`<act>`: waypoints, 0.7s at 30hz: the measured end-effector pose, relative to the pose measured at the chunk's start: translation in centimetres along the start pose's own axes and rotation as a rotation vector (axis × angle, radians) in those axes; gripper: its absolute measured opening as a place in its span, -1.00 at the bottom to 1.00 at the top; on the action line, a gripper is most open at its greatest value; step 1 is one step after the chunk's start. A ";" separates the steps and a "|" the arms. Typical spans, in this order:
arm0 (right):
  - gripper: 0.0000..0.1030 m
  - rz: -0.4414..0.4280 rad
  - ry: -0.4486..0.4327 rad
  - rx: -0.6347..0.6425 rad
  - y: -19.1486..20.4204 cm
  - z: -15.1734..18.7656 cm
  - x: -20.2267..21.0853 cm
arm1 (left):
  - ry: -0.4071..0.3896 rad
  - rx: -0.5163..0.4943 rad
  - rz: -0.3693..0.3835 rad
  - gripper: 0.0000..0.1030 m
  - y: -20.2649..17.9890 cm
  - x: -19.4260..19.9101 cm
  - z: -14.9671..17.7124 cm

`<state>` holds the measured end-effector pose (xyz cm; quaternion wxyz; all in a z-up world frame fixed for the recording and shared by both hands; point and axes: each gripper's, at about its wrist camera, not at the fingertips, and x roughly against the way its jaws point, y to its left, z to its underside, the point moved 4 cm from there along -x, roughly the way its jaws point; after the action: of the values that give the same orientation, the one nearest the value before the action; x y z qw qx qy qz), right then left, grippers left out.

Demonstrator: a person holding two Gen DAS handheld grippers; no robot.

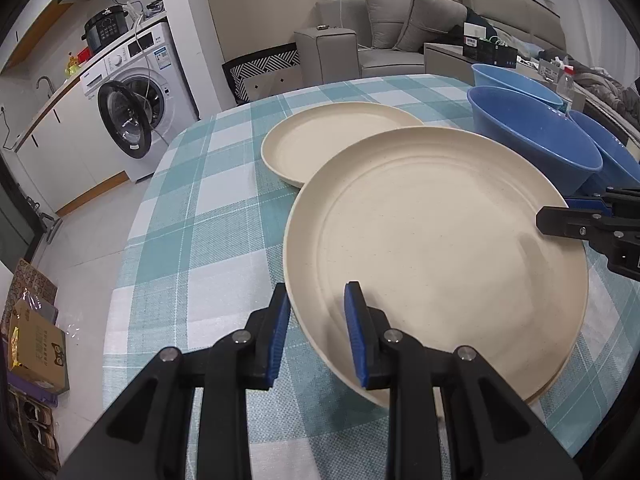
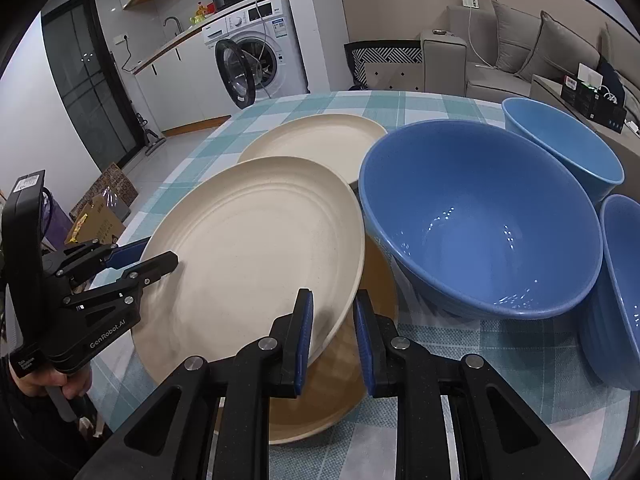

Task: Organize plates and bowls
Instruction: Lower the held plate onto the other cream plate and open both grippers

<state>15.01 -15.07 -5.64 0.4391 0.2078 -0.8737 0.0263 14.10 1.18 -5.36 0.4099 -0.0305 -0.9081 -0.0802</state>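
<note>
A cream plate [image 1: 436,236] [image 2: 256,248] is held lifted above the checked tablecloth, over another cream plate [image 2: 320,400] that lies under it. My left gripper [image 1: 316,336] straddles its near-left rim, one pad on each side. My right gripper [image 2: 332,340] straddles the opposite rim and shows at the right edge of the left wrist view [image 1: 568,220]. A further cream plate [image 1: 332,140] [image 2: 316,140] lies flat behind. Three blue bowls [image 2: 480,216] [image 2: 560,144] [image 2: 624,292] stand to the right.
The round table [image 1: 192,216] has its edge close on the left, with floor, cardboard boxes [image 1: 36,340] and a washing machine [image 1: 136,96] beyond. A grey sofa [image 1: 420,32] stands behind the table.
</note>
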 end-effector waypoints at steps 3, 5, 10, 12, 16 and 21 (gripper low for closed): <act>-0.59 0.002 0.004 0.005 -0.1 0.3 0.0 | 0.003 -0.009 -0.001 -0.50 -0.2 0.0 0.0; -0.59 0.009 0.006 0.012 -0.3 0.6 0.0 | 0.006 -0.016 0.001 -0.50 -0.4 -0.1 0.1; -0.59 0.032 0.002 0.028 -0.5 1.1 0.0 | 0.013 -0.037 -0.001 -0.50 -1.1 -0.3 0.2; -0.59 0.031 0.006 0.030 -0.6 1.2 0.0 | 0.016 -0.040 -0.003 -0.50 -1.2 -0.3 0.2; -0.59 0.034 0.004 0.036 -0.7 1.2 0.2 | 0.020 -0.047 -0.002 -0.50 -1.4 -0.4 0.3; -0.59 0.054 0.005 0.052 -0.4 1.3 0.3 | 0.023 -0.061 -0.009 -0.50 -1.6 -0.5 0.4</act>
<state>14.00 -15.87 -6.28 0.4346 0.1952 -0.8771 0.0614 13.93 -0.30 -6.14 0.4187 -0.0380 -0.9007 -0.1098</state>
